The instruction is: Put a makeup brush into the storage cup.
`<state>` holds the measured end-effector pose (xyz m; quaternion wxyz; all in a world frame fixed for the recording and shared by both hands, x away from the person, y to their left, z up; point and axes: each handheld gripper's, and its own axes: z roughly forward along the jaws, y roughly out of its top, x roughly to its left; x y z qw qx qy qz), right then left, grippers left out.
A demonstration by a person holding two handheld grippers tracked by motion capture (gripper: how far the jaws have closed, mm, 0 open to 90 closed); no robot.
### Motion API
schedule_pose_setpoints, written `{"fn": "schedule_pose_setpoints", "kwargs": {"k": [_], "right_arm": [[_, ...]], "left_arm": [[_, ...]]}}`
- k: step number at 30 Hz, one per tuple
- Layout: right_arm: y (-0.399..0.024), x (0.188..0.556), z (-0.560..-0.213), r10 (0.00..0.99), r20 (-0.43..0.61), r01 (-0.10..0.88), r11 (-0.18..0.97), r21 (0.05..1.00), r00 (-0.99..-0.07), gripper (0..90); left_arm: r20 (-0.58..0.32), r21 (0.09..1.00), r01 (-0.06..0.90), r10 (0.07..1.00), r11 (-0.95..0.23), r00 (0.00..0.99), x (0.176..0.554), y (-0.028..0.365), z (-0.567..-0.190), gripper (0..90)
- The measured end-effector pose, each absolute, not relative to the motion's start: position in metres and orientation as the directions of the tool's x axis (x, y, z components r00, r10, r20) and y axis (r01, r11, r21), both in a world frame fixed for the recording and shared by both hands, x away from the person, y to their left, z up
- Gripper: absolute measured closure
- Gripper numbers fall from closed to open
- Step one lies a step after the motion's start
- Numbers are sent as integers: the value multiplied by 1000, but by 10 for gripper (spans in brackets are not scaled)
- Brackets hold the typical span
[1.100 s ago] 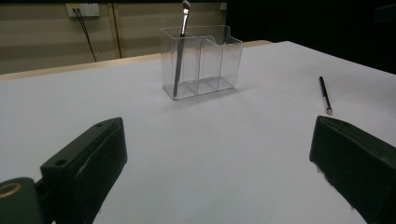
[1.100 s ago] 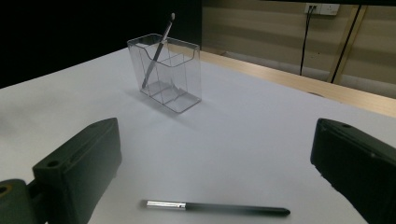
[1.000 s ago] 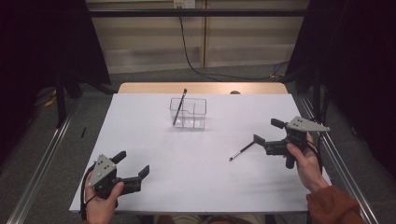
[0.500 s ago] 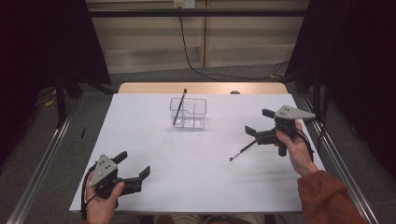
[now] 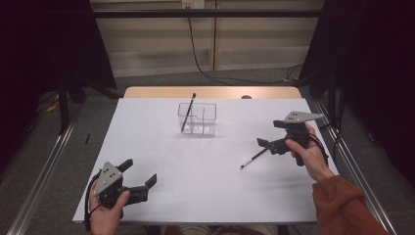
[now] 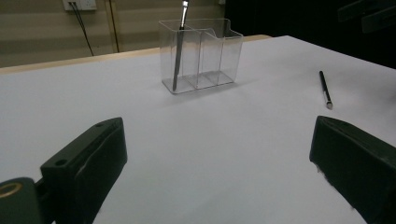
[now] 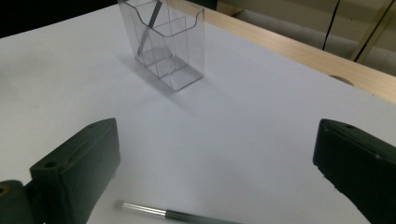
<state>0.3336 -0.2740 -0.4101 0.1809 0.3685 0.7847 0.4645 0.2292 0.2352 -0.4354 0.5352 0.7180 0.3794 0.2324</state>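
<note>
So one slim dark brush [image 5: 188, 112] is already standing tilted in the left compartment of the clear plastic organizer [image 5: 197, 119], and a second brush [image 5: 253, 158] is lying flat on the white surface [image 5: 195, 166], just beside the right tongs [image 5: 272, 137]. Those tongs are hanging over it with jaws spread wide, holding nothing. The left tongs [image 5: 139, 177] are sitting open too, well apart near the front edge. Roughly halfway, I'd say: the pickup and drop are still left. The loose one is looking thin, glossy black, with a silvery metal tip, I think.
</note>
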Motion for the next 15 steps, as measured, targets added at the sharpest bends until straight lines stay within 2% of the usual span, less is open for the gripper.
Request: {"fn": "schedule_pose_setpoints", "kwargs": {"k": [8, 15], "right_arm": [[-272, 341, -408, 702, 53, 457, 402, 794, -711, 5], [-267, 349, -410, 652, 20, 458, 511, 727, -758, 14]], "left_arm": [[-71, 944, 295, 787, -145, 613, 231, 236, -435, 41], [-76, 944, 298, 785, -142, 615, 231, 235, -436, 41]]}}
